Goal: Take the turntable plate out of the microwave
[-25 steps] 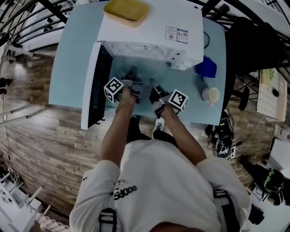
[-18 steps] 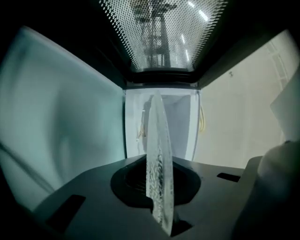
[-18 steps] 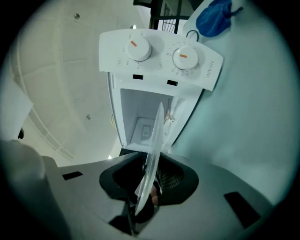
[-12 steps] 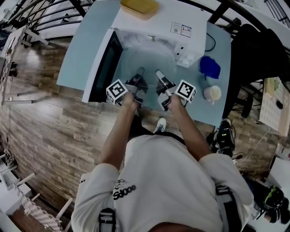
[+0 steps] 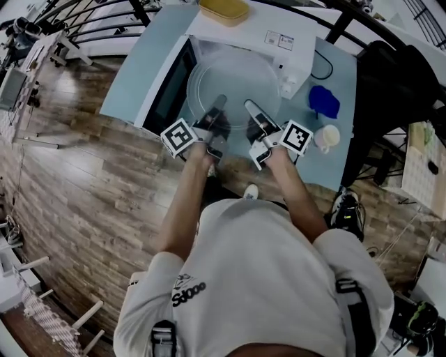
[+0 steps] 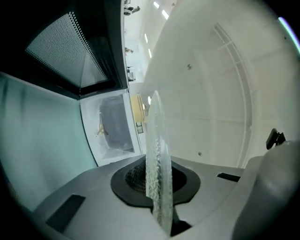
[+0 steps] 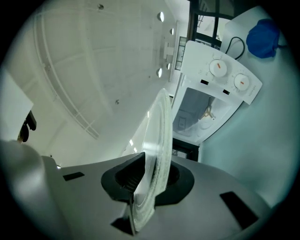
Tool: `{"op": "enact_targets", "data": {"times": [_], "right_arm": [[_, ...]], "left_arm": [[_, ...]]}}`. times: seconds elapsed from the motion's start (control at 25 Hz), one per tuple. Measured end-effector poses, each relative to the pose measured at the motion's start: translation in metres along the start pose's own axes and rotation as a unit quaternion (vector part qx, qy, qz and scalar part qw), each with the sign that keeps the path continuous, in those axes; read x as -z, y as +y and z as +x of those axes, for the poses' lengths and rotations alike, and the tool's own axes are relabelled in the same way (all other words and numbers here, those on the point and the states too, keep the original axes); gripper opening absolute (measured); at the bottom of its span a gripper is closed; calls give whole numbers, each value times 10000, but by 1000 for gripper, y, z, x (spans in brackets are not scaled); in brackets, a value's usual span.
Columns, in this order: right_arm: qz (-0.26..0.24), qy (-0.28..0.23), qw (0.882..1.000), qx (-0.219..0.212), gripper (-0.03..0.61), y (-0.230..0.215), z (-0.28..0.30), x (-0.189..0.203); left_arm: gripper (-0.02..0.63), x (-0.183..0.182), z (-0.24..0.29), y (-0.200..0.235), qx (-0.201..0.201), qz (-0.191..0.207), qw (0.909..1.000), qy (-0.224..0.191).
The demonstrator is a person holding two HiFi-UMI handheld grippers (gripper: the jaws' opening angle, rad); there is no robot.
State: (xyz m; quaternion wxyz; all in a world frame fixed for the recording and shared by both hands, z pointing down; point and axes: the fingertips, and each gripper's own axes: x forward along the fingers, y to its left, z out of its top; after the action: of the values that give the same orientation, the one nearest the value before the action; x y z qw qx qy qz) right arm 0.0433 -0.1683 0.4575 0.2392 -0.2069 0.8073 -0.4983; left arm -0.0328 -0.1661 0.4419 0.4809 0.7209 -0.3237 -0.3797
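Note:
The clear glass turntable plate [image 5: 233, 82] hangs in the air in front of the white microwave [image 5: 282, 43], whose door [image 5: 166, 89] stands open to the left. My left gripper [image 5: 217, 106] is shut on the plate's near rim on the left side, and my right gripper [image 5: 250, 109] is shut on the near rim on the right. In the left gripper view the plate [image 6: 154, 145] runs edge-on between the dark pads of the left gripper [image 6: 158, 187]. The right gripper view shows the plate's rim [image 7: 157, 140] pinched in the right gripper [image 7: 144, 183], with the empty microwave cavity [image 7: 201, 115] beyond.
A yellow tray [image 5: 223, 10] lies on top of the microwave. On the pale blue table [image 5: 334, 164], right of the microwave, sit a blue cloth [image 5: 324, 101] and a white cup [image 5: 325, 138]. Wooden floor lies left of the table.
Both grippers have risen with the plate held between them. It has come out of the microwave cavity and now hangs higher, in front of the opening.

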Motion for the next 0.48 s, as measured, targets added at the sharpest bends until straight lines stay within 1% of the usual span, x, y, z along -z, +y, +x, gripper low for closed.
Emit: {"op": "enact_targets", "data": {"times": [0.16, 0.48], "right_arm": [[-128, -30, 9998, -114, 48, 20, -15, 0], [-399, -14, 9980, -500, 48, 63, -26, -3]], "left_arm": [[35, 12, -6, -23, 115, 156, 9998, -23], [35, 20, -14, -72, 566, 565, 9967, -127]]}}
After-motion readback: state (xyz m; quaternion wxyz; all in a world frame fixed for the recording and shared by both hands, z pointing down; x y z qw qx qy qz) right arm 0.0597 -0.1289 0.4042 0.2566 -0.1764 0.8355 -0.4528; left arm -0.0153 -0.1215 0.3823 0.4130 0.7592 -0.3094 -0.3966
